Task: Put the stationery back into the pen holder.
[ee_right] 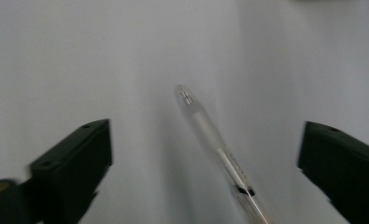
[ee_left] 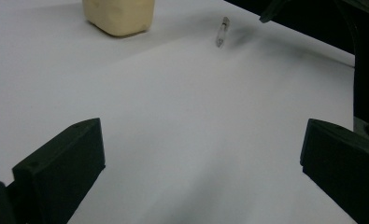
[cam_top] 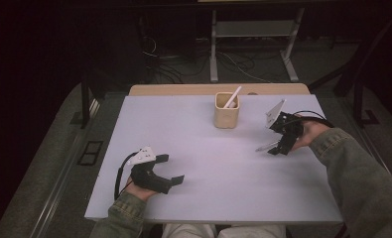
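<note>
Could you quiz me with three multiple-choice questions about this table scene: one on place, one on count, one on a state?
1. Where does the clear pen lie?
A. in the cup
B. on the table, between the right gripper's jaws
C. on the floor

2. How many pens stand in the beige cup?
A. one
B. three
C. none

3. How is the left gripper?
A. shut on a pen
B. open, holding nothing
C. shut on the cup

Answers: B, the right gripper view shows it lying there; A, one white pen leans out; B, its jaws stand wide apart over the bare table.

Clear pen [ee_right: 219, 151] flat on table, btwn open right claw's jaws.
</note>
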Available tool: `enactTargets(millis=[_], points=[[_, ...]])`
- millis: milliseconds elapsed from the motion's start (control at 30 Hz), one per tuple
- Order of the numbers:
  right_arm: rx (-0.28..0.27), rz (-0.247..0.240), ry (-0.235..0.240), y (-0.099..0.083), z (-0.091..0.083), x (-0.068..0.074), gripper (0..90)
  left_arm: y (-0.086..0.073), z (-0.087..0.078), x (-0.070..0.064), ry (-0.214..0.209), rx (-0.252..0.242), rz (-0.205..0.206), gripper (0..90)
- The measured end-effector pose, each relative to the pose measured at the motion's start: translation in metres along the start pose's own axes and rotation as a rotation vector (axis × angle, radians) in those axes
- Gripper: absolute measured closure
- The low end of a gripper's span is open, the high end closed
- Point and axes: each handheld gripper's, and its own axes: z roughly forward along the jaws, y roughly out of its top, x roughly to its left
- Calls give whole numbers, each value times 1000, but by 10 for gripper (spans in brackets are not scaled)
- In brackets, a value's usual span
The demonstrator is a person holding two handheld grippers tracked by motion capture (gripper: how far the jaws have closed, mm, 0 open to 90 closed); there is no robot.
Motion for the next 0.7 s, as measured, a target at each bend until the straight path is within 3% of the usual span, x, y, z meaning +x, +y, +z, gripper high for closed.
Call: enactTargets(millis=[233, 433, 700], points=[[7, -55, -6, -1, 5, -3, 149, 0, 1, 0, -4, 3, 0, 0], [33, -66, 0, -1, 14, -5, 230, 0, 2, 0, -5, 6, 2, 0], [65, -114, 31, 3, 26, -5, 421, -1, 2, 0, -11, 13, 8, 0]])
